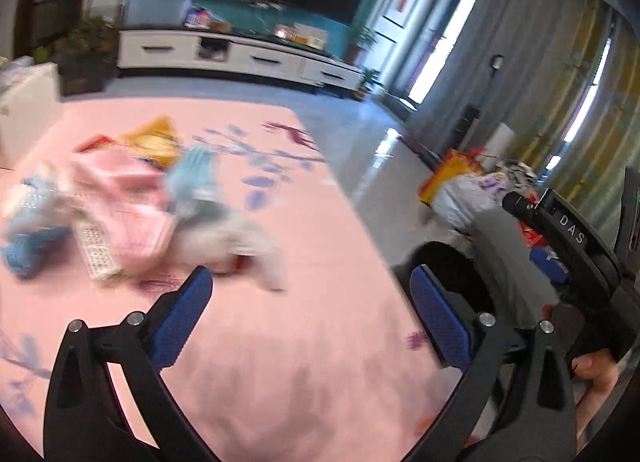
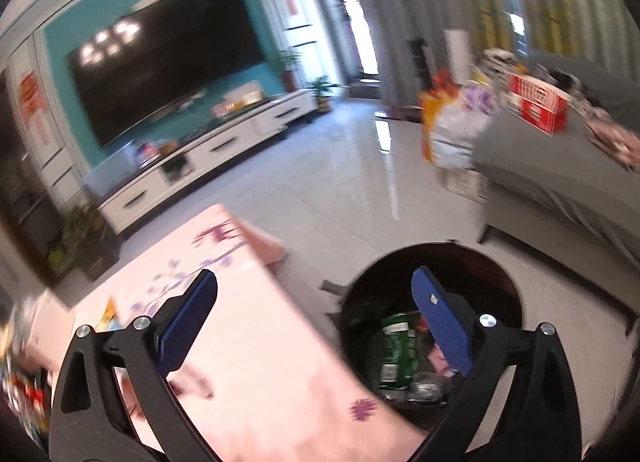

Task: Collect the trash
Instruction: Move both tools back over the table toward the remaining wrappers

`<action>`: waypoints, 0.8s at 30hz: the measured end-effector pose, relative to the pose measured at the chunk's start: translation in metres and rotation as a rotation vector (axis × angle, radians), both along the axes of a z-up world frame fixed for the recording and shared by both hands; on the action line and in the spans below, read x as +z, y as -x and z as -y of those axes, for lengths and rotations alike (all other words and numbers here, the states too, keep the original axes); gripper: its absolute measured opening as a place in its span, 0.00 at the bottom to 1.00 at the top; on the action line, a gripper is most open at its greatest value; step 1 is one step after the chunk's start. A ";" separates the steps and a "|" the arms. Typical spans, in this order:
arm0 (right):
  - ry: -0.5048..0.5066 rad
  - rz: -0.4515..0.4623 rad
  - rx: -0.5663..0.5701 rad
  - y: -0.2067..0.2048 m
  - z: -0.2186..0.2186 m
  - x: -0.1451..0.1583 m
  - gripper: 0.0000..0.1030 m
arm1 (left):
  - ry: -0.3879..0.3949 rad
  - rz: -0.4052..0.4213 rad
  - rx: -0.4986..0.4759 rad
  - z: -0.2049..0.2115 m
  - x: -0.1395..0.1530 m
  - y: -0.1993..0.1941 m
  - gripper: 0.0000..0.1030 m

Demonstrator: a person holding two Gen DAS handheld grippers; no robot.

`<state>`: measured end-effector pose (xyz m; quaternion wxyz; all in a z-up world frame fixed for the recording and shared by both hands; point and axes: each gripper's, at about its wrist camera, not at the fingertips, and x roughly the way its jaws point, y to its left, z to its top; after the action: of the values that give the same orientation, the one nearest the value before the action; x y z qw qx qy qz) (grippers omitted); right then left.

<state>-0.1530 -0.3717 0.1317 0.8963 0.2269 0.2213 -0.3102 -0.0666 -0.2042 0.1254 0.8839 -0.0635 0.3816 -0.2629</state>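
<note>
Risk lies in the blur: both views smear, so a hurried reach could snag the pink tablecloth or scatter the litter pile rather than lift one piece. Left gripper gapes wide and carries nothing, with the pile near, at its ten o'clock. Right gripper is equally spread and unloaded; the dark bin, already holding wrappers, sits beneath its finger at four o'clock.
</note>
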 end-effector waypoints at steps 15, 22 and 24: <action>0.116 -0.101 0.238 -0.058 -0.083 -0.023 0.93 | -0.155 0.000 0.315 -0.197 -0.022 -0.006 0.97; 0.048 -0.147 0.365 -0.080 -0.101 -0.047 0.93 | -0.063 -0.113 0.419 -0.241 -0.044 -0.026 0.97; 0.041 -0.152 0.394 -0.084 -0.108 -0.051 0.93 | -0.045 -0.133 0.428 -0.248 -0.049 -0.030 0.97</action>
<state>-0.0689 -0.2633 0.0808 0.9248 0.1371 0.3219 -0.1494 -0.0366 0.0438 0.0768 0.8937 -0.1402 0.4225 -0.0560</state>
